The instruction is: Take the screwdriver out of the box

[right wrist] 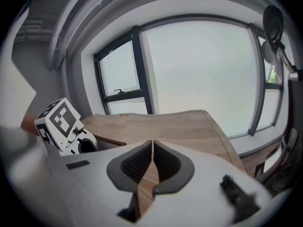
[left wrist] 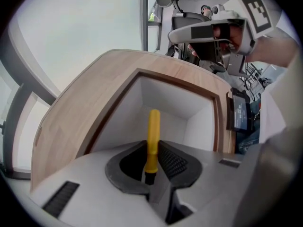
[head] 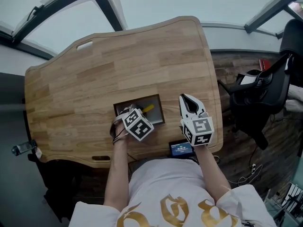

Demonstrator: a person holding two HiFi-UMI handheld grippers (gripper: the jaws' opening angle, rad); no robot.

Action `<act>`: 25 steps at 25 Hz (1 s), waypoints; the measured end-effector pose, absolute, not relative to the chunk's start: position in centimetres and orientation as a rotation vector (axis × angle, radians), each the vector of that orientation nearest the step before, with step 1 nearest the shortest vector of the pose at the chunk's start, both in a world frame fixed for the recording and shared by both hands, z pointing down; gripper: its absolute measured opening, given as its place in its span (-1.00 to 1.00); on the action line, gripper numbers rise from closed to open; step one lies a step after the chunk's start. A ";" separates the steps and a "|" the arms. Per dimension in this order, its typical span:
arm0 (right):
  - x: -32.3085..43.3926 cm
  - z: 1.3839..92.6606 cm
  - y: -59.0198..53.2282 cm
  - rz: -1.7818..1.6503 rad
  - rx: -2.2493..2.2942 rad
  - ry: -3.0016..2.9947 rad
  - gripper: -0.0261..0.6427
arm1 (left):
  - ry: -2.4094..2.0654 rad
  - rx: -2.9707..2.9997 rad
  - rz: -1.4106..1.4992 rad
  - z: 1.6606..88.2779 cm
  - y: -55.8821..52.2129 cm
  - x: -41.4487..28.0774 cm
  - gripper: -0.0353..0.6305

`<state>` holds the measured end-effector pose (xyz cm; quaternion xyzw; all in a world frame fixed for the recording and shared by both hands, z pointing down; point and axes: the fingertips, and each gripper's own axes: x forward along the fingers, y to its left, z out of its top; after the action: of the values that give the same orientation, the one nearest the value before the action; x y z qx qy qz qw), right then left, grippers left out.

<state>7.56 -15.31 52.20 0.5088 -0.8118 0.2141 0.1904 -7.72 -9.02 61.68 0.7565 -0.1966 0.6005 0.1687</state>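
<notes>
The head view looks steeply down from above on the whole tabletop [head: 94,79]. The left gripper view sits close over the box [left wrist: 165,98] and faces down into it. The right gripper view looks low across the same tabletop, with the left hand-held gripper [right wrist: 75,141] at its left edge.

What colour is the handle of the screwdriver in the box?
Yellow. The screwdriver shows its handle best in the left gripper view.
</notes>
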 end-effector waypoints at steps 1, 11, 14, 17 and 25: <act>7.6 52.0 -15.2 0.596 1.429 -2.283 -0.82 | -0.566 2.150 1.702 61.7 -8.9 -7.8 -0.65; 7.7 50.6 -14.7 0.545 1.435 -2.296 -0.82 | -0.714 2.205 1.519 59.6 -10.0 -7.5 -0.65; 7.8 50.2 -14.4 0.532 1.435 -2.300 -0.82 | -0.753 2.226 1.485 58.7 -10.3 -7.5 -0.65; 7.7 49.9 -14.0 0.524 1.431 -2.307 -0.82 | -0.798 2.246 1.451 57.9 -10.4 -7.5 -0.65; 7.0 48.9 -13.0 0.503 1.422 -2.337 -0.82 | -0.955 2.265 1.228 55.3 -10.6 -7.4 -0.65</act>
<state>7.03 -12.98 48.92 0.5031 -0.8266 0.1779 0.1789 -7.41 -10.58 55.34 0.8085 -0.3407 0.4381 0.1957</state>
